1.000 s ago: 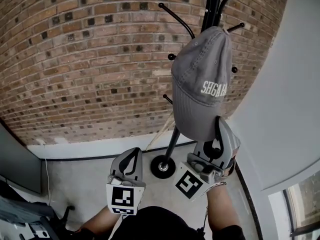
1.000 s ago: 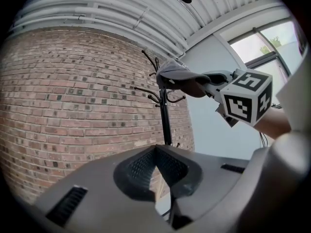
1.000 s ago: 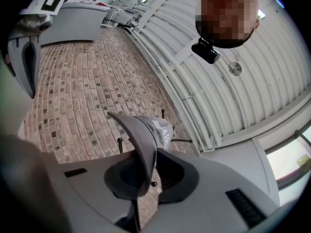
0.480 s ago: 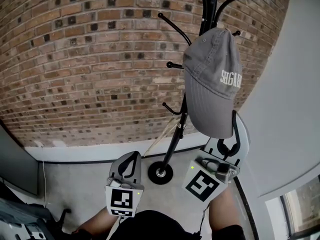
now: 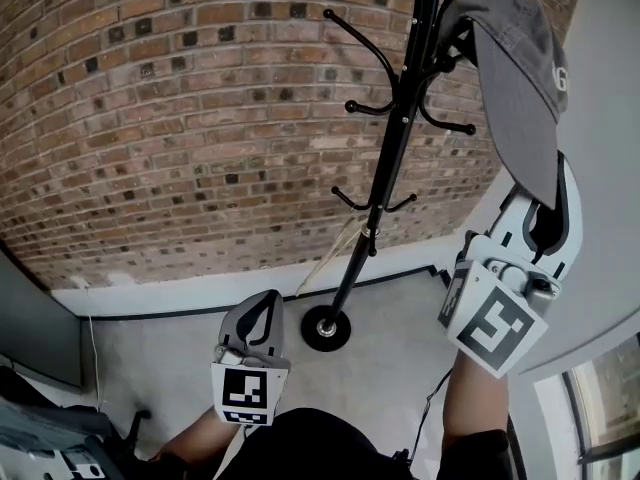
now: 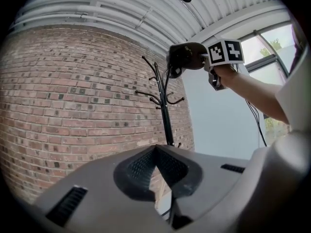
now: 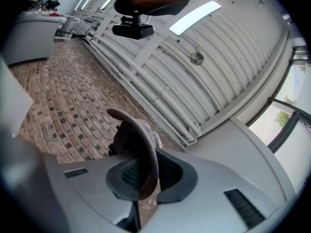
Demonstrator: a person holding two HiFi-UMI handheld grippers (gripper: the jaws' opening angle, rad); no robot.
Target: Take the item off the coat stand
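While pinching its brim, the right gripper [image 5: 548,208] is holding the grey cloth cap [image 5: 525,78] crown-up beside the black metal coat stand [image 5: 400,138].

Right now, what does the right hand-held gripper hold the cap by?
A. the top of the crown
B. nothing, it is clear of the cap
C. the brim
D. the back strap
C: the right hand-held gripper is shut on the brim of the cap, which runs edge-on between its pads.
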